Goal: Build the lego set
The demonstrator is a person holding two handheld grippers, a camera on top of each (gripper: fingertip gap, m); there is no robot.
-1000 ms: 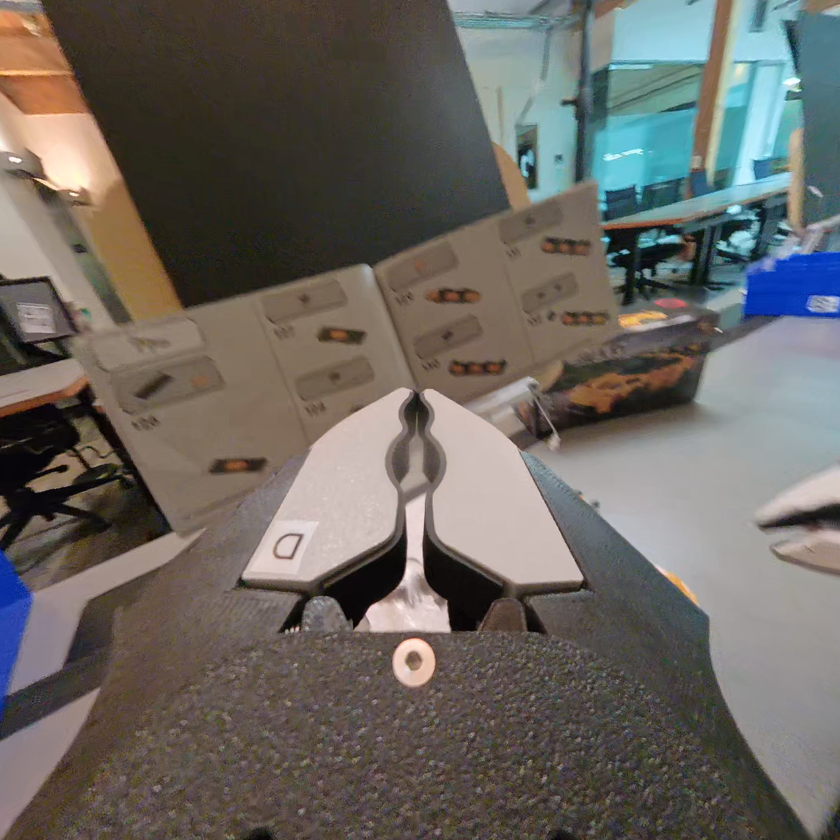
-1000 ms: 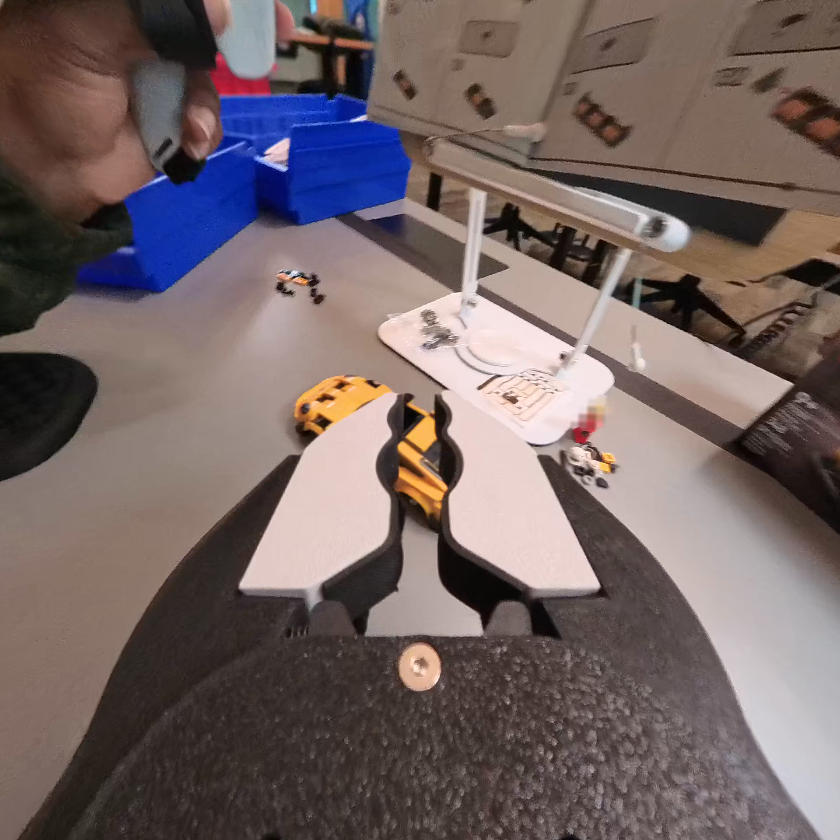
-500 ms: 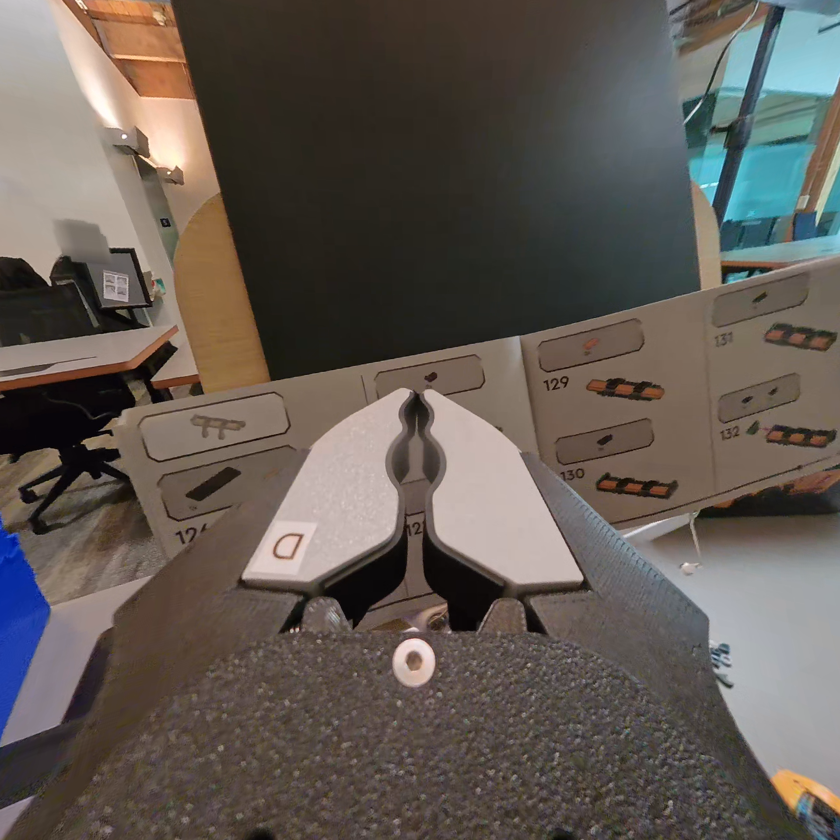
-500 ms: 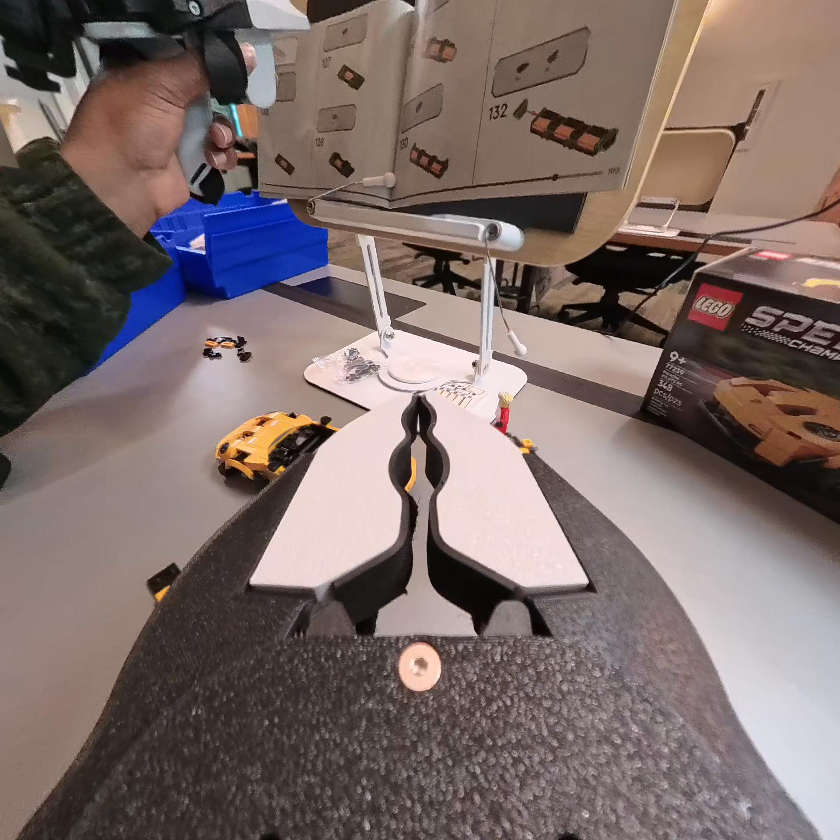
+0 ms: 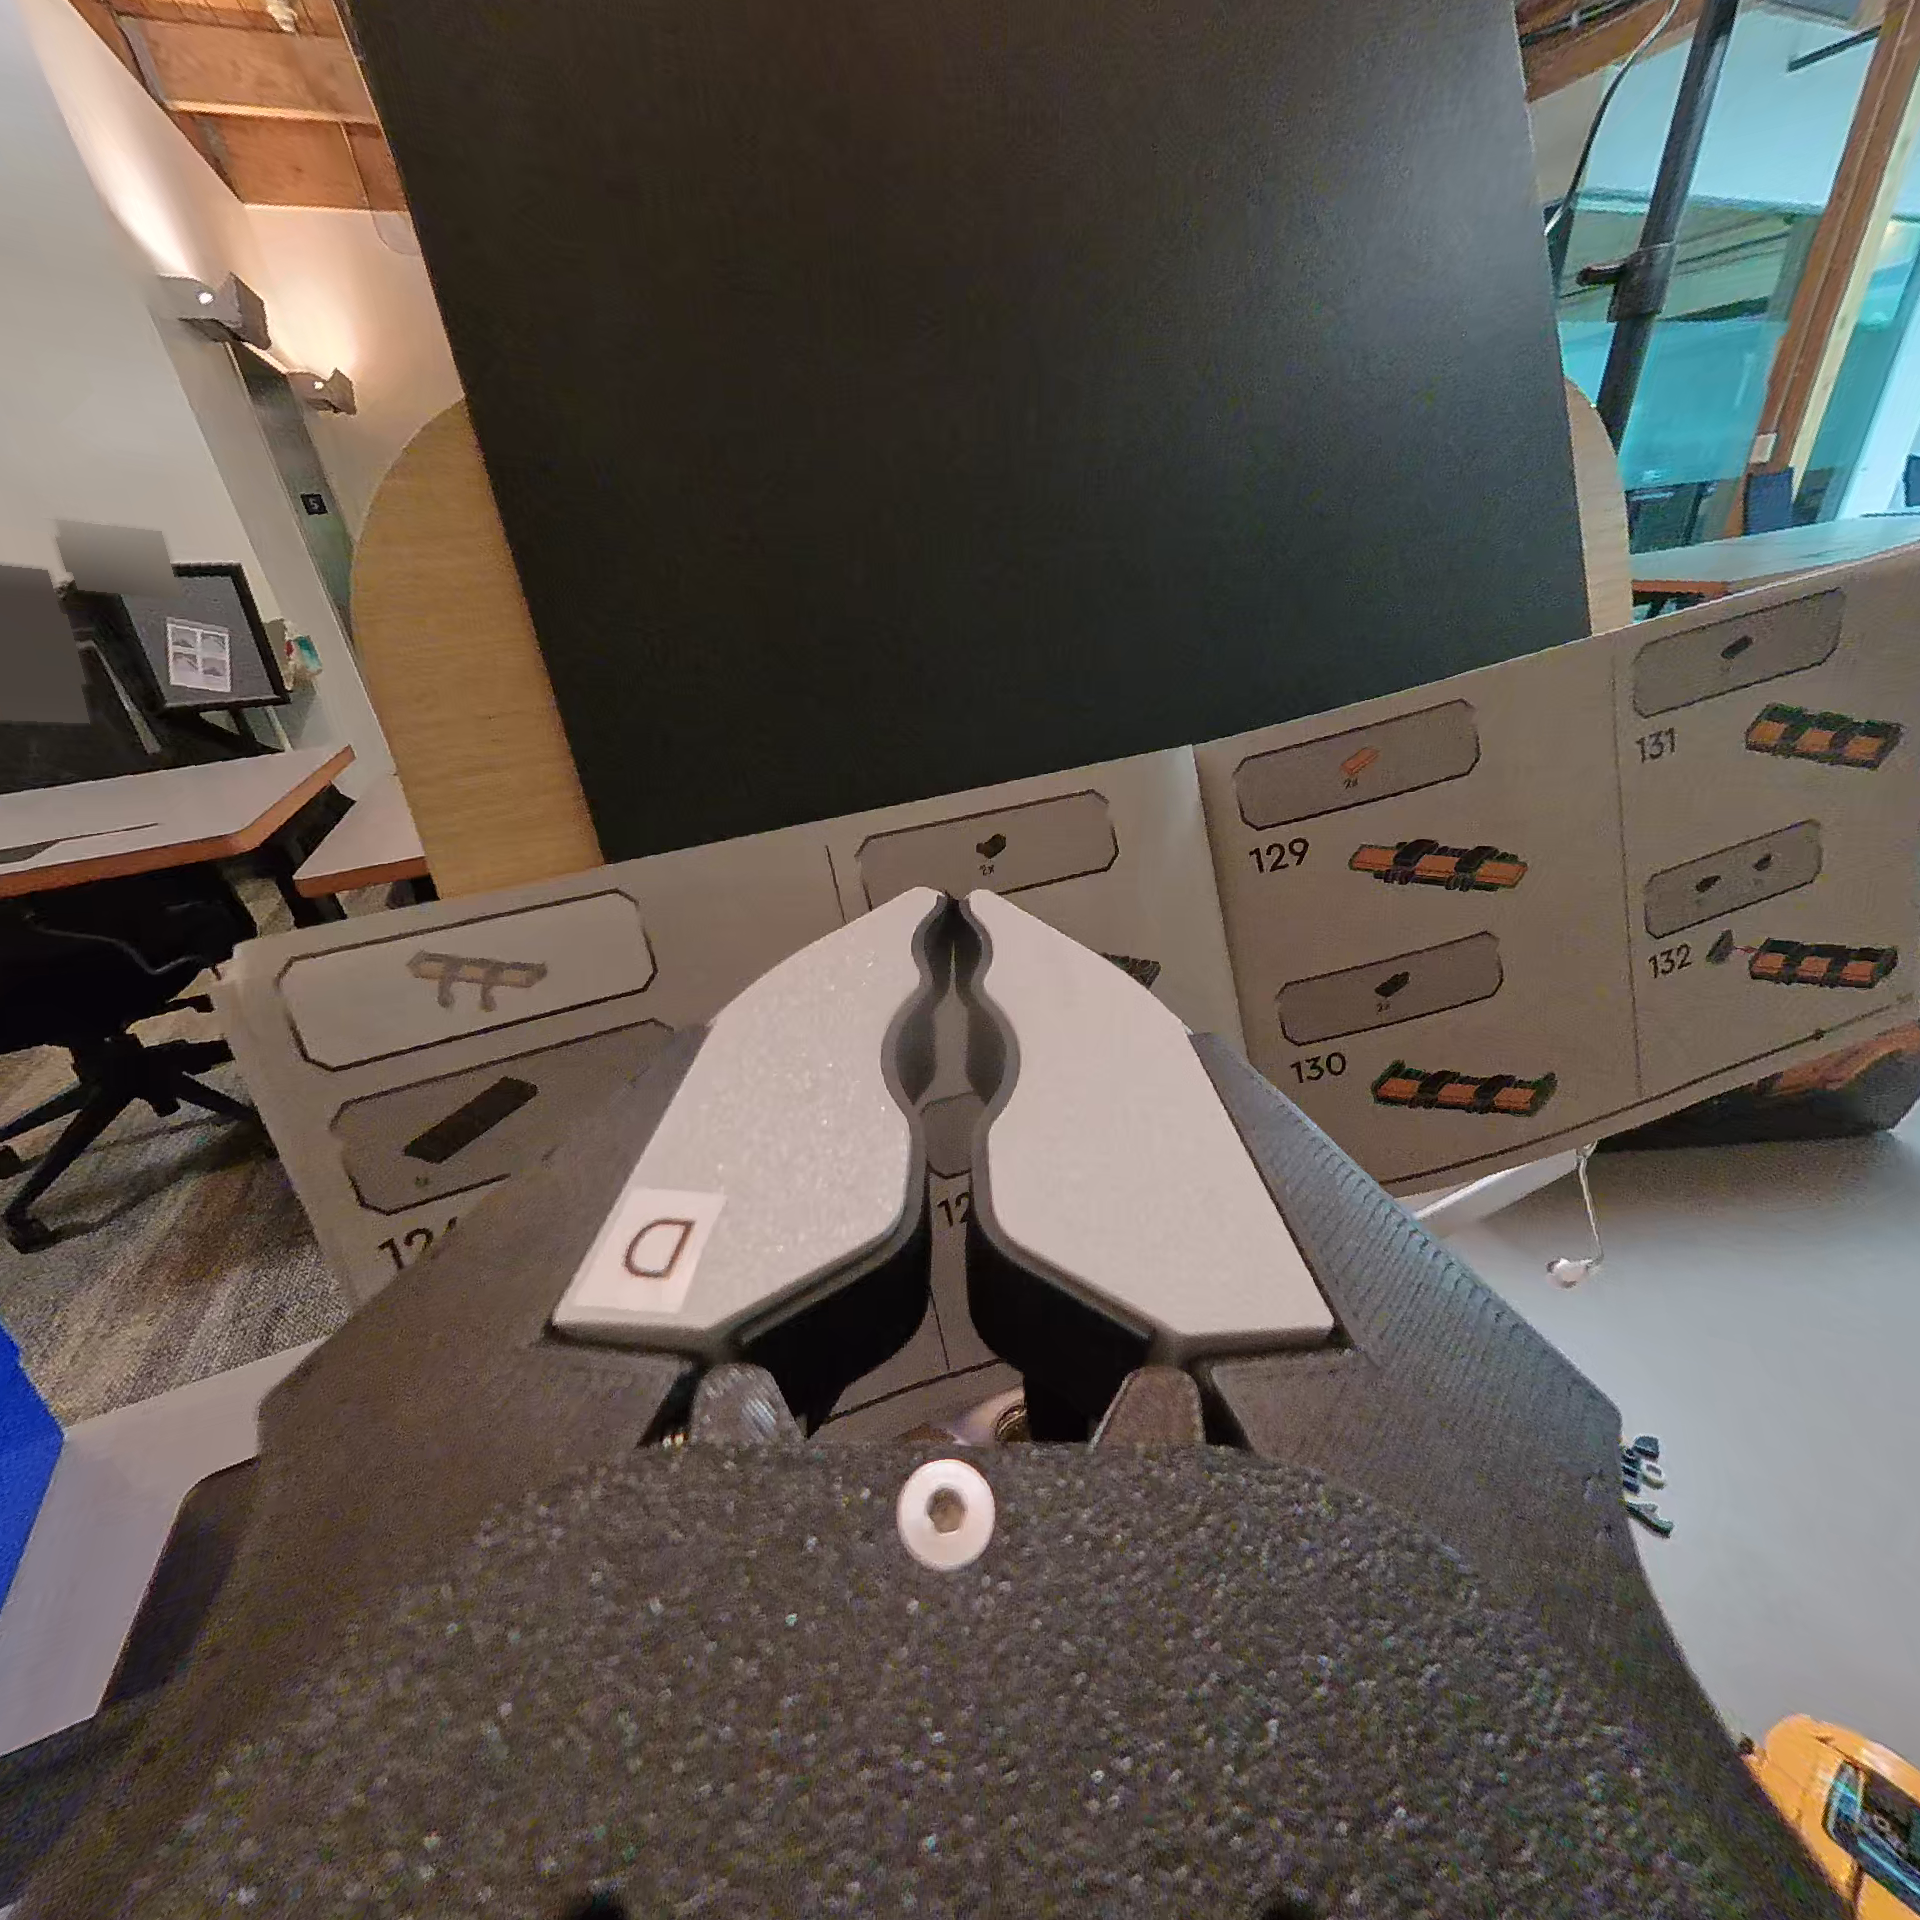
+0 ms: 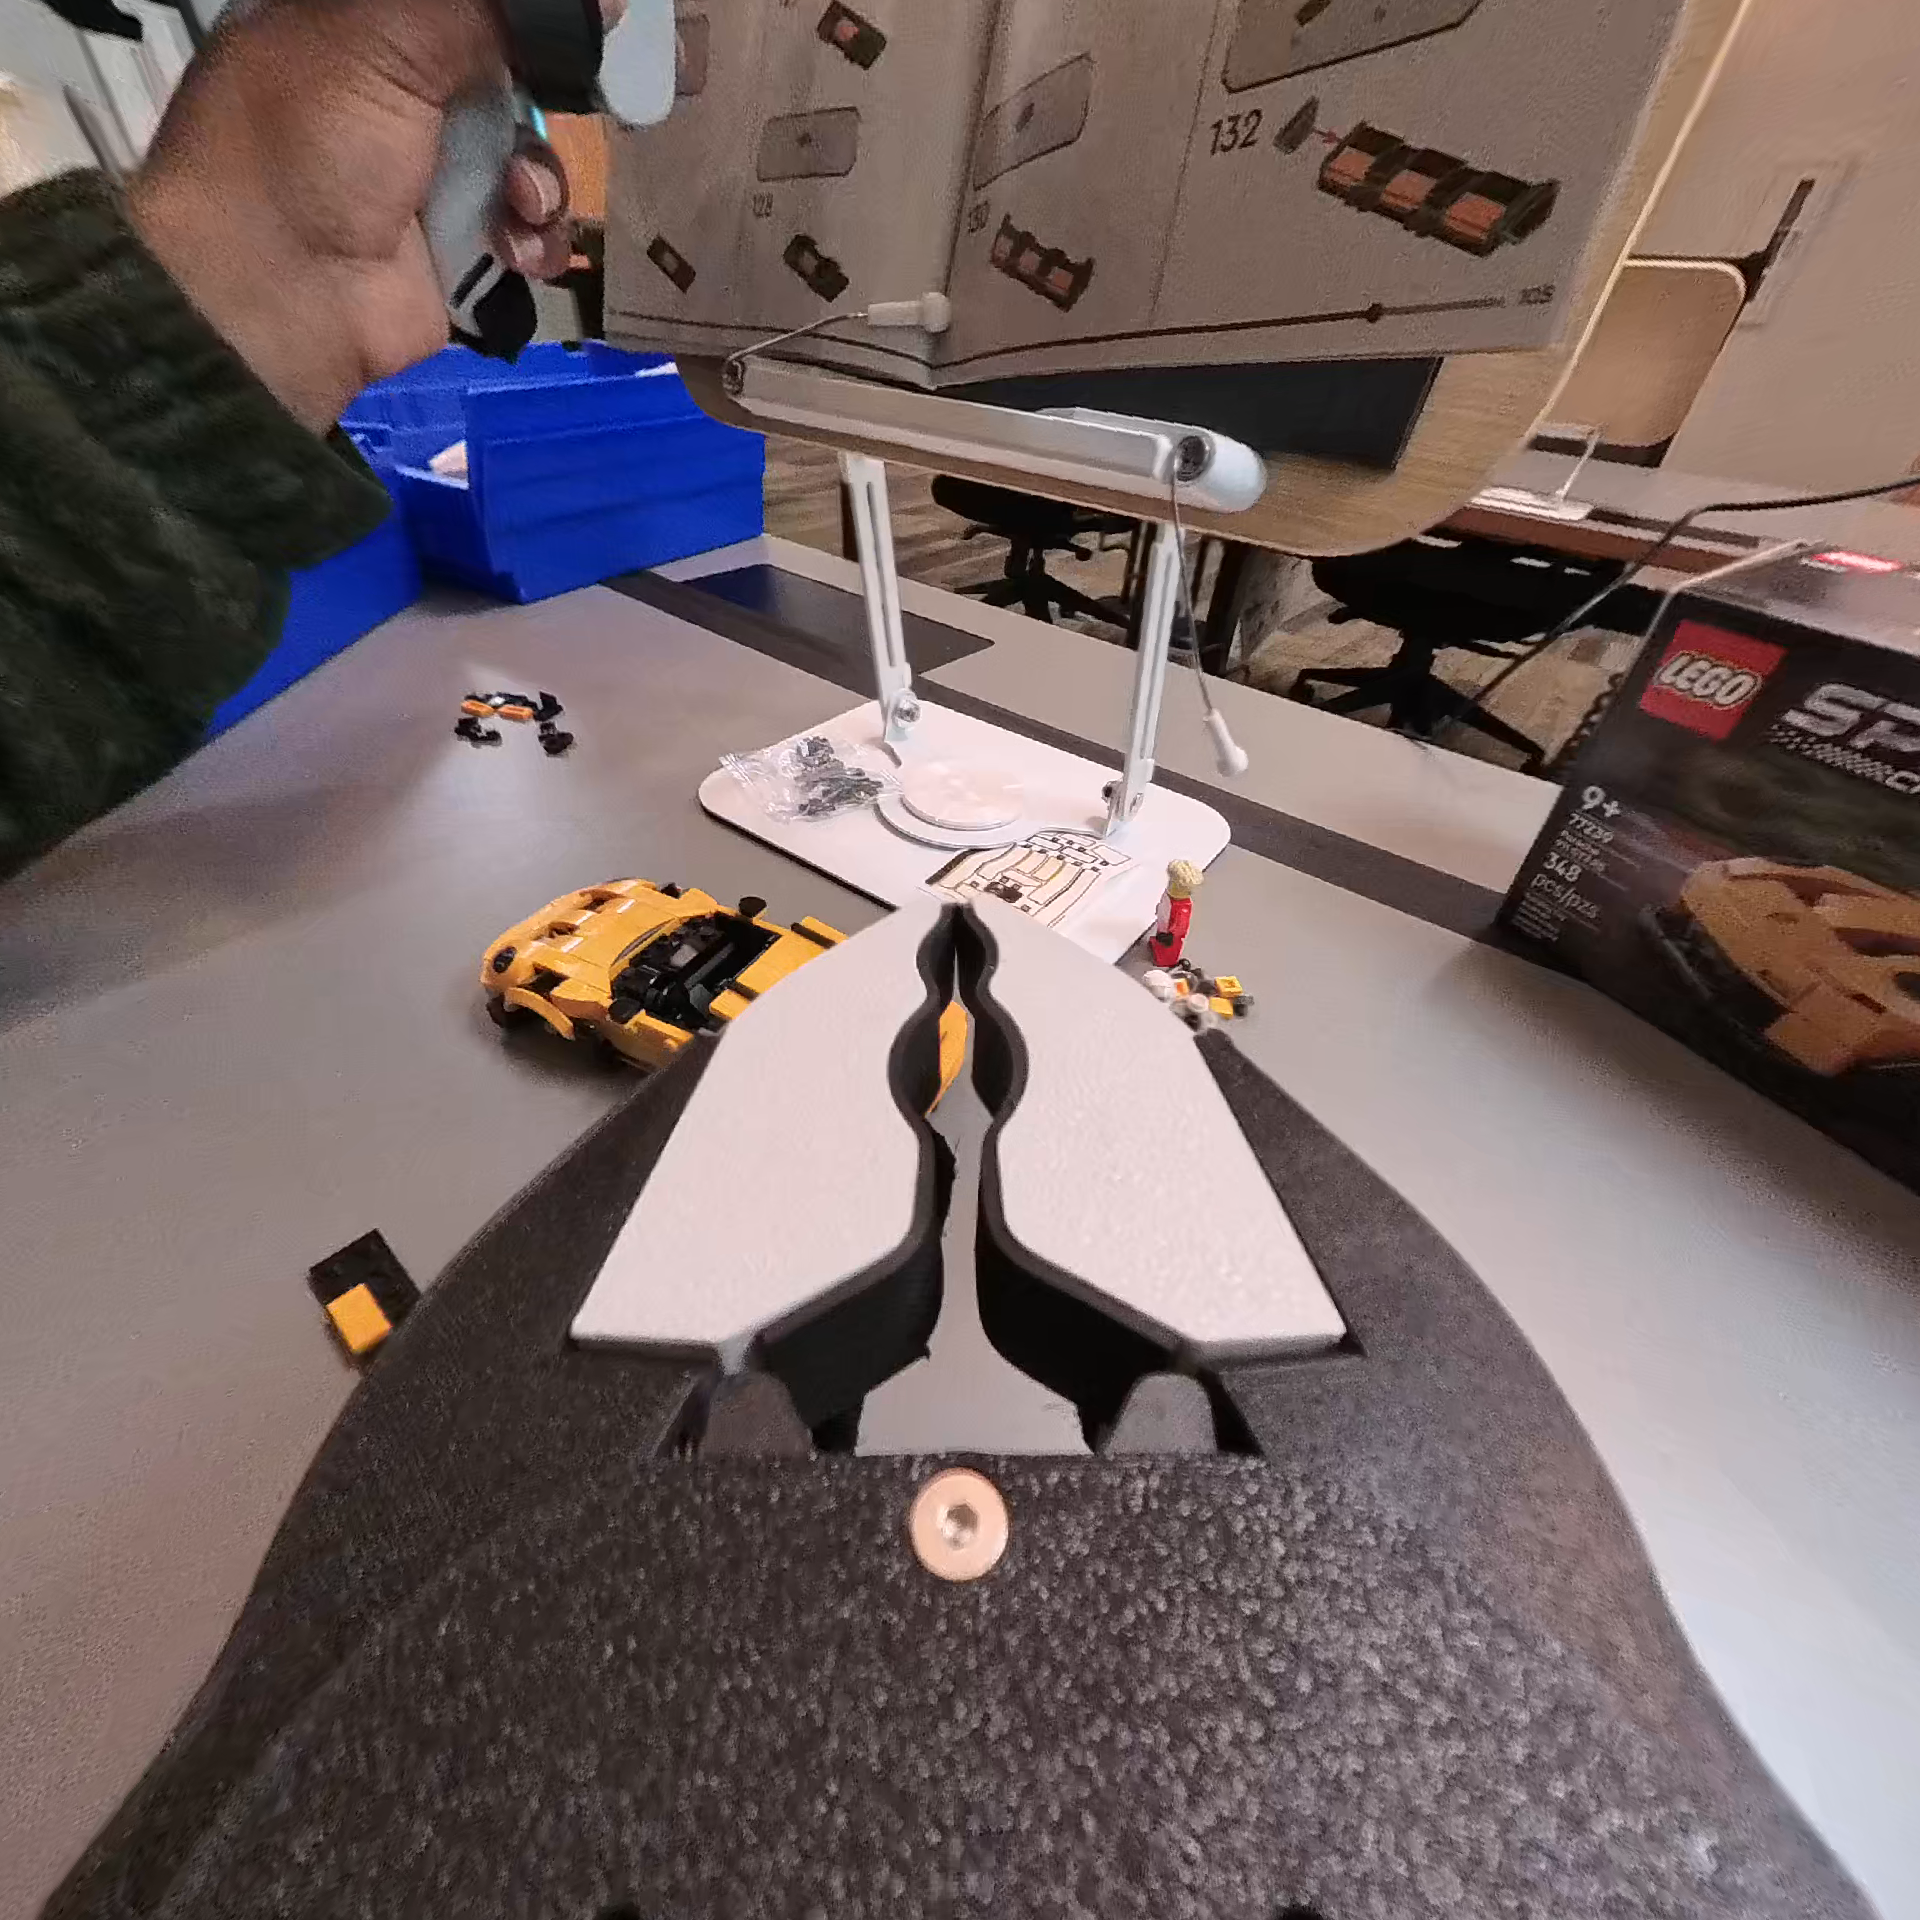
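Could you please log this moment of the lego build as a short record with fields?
left gripper: shut, empty, raised, facing the instruction booklet
right gripper: shut, empty, above the table
yellow car: partly built, on the table beyond the right gripper
booklet stand: white; holds the open booklet; bag of small parts on its base
minifigure: red, upright beside the stand's base
loose pieces: small black and orange cluster, far left
black and yellow piece: beside the right gripper's body
set box: right edge
blue bins: far left
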